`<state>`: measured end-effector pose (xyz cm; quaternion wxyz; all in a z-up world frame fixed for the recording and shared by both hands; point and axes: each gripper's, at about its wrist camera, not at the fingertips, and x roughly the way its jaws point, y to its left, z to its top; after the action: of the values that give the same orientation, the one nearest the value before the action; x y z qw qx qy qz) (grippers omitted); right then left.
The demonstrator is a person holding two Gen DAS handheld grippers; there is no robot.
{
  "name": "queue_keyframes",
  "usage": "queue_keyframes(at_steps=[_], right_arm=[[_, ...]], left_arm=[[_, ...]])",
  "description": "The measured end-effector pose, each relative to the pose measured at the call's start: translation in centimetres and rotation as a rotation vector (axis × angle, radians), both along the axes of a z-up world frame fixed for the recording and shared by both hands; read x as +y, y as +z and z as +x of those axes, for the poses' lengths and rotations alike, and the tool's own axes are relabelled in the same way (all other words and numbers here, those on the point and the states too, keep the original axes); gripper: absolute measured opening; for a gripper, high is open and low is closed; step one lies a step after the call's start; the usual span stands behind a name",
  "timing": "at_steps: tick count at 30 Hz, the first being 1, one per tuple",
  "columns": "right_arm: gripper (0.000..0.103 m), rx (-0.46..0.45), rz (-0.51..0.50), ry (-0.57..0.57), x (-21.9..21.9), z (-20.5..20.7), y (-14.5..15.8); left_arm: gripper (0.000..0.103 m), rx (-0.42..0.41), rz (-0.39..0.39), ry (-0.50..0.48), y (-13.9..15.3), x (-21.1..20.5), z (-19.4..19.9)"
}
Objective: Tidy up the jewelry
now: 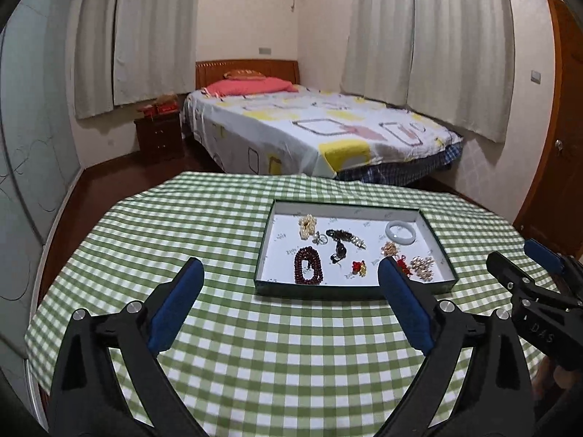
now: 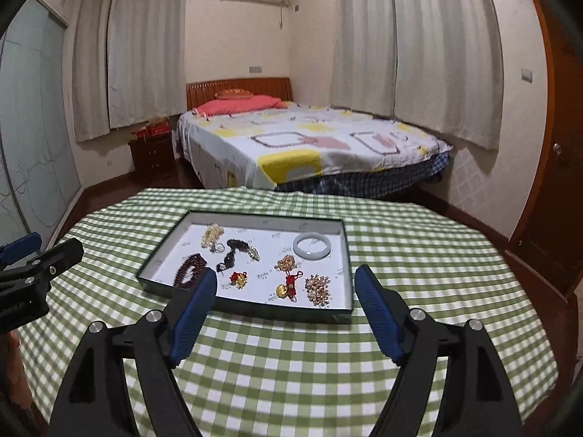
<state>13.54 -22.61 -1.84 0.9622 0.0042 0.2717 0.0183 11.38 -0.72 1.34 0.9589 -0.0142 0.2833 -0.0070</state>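
A shallow dark-green tray (image 1: 355, 289) (image 2: 251, 309) with a white floor sits on the green checked tablecloth. It holds several pieces: a white jade bangle (image 1: 400, 232) (image 2: 312, 245), a dark red bead bracelet (image 1: 308, 266) (image 2: 189, 271), a pearl strand (image 1: 307, 225) (image 2: 211, 235), a black pendant (image 1: 338, 251) (image 2: 227, 260), red-and-gold charms (image 1: 359, 267) (image 2: 238, 278) and gold clusters (image 1: 422, 266) (image 2: 319, 287). My left gripper (image 1: 289, 269) is open and empty, above the cloth just short of the tray. My right gripper (image 2: 286, 278) is open and empty at the tray's near edge; it also shows in the left wrist view (image 1: 524, 255).
The round table (image 1: 218, 327) ends close behind the tray. Beyond it stand a bed (image 1: 309, 127), a dark nightstand (image 1: 158, 136), curtains, a glass wardrobe door at the left and a wooden door (image 1: 564, 145) at the right.
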Motion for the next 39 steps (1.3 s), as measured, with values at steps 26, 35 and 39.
queue_keyframes(at_steps=[26, 35, 39], right_arm=[[0.078, -0.183, 0.009, -0.008, -1.6, -10.9, 6.8], [0.079, -0.197, 0.012, -0.008, -1.7, -11.4, 6.9], [0.079, -0.2, 0.013, -0.009, -1.7, -11.4, 6.9]], left_arm=[[0.099, -0.165, -0.003, 0.042, 7.3, 2.4, -11.4], [0.099, -0.177, -0.001, 0.03, 7.6, 2.1, -12.0], [0.099, -0.176, -0.003, 0.028, 7.5, 2.1, -12.0]])
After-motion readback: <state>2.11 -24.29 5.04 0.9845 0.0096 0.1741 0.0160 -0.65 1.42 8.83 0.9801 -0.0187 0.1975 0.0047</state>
